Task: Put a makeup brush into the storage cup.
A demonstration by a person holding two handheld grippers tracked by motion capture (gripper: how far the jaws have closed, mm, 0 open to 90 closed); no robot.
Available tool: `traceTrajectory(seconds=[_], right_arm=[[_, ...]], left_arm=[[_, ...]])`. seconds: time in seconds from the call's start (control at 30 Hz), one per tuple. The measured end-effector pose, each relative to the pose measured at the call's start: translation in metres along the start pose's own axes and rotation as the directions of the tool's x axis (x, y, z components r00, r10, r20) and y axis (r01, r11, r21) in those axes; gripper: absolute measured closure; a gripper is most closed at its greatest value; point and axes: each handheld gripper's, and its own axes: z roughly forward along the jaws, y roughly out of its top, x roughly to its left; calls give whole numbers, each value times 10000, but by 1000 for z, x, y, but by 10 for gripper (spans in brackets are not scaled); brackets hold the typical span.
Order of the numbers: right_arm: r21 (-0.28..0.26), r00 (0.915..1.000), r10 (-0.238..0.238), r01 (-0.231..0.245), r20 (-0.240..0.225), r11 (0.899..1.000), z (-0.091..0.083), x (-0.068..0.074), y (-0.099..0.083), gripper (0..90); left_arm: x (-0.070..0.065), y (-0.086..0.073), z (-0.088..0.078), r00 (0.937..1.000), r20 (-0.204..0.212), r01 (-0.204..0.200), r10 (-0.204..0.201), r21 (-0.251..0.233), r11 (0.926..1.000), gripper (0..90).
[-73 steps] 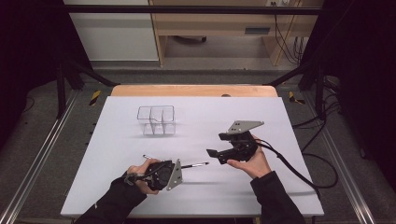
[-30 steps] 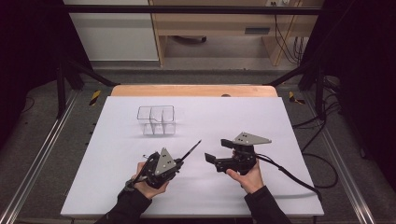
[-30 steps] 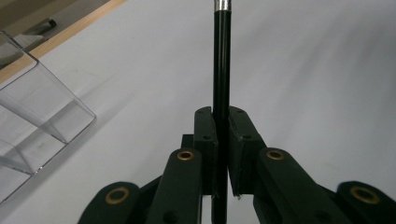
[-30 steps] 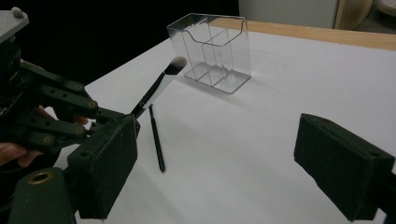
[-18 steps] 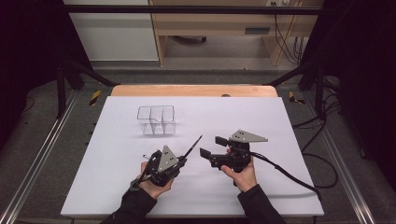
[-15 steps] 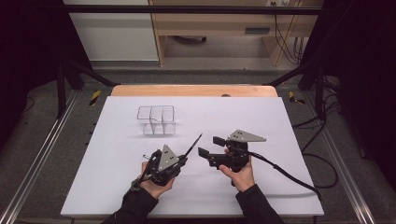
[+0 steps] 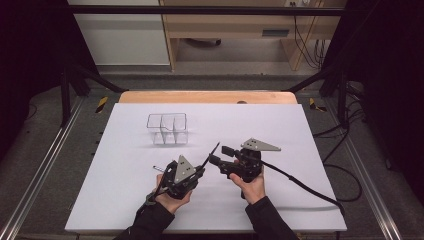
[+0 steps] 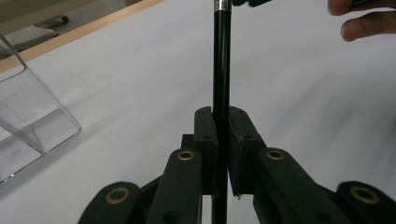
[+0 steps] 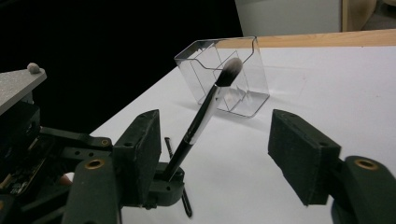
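Clear plastic organizer (image 7: 167,128) with several compartments, upright on white desk (image 7: 125,200), toward the far left part. Thin dark stick (image 9: 186,201) flat on the desk sheet. Wooden edge (image 7: 207,97) along the far side. Behind, grey floor, wooden furniture (image 7: 235,25), black cables (image 7: 307,45).

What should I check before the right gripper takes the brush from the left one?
1. Left gripper clamped on the makeup brush handle: ok, both pads press on it.
2. Brush lifted off the table, bristles up: ok.
3. Right gripper around the brush: not ok; its jaws have just been closing but stand wide, brush in front of them, no pad touching.
4. Right gripper near the brush tip: ok, in the high view it sits right beside the tip.
5. Clear organizer upright with free compartments: ok, nothing inside.
6. Thin dark stick lying on the table under the left gripper: cannot tell what it is; keep clear.
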Motion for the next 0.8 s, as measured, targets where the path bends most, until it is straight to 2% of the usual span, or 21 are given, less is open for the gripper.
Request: traceTrajectory(seconds=[0.47,0.8], right_arm=[[-209,9985,488,-492,-235,9986,3,4,-5,556],[-244,9968,717,-726,-359,9971,3,4,-6,733]], left_arm=[[-10,-1,4,9999,59,129,-129,-20,9999,828],[-14,-2,3,9998,3,194,-194,-98,9998,829]])
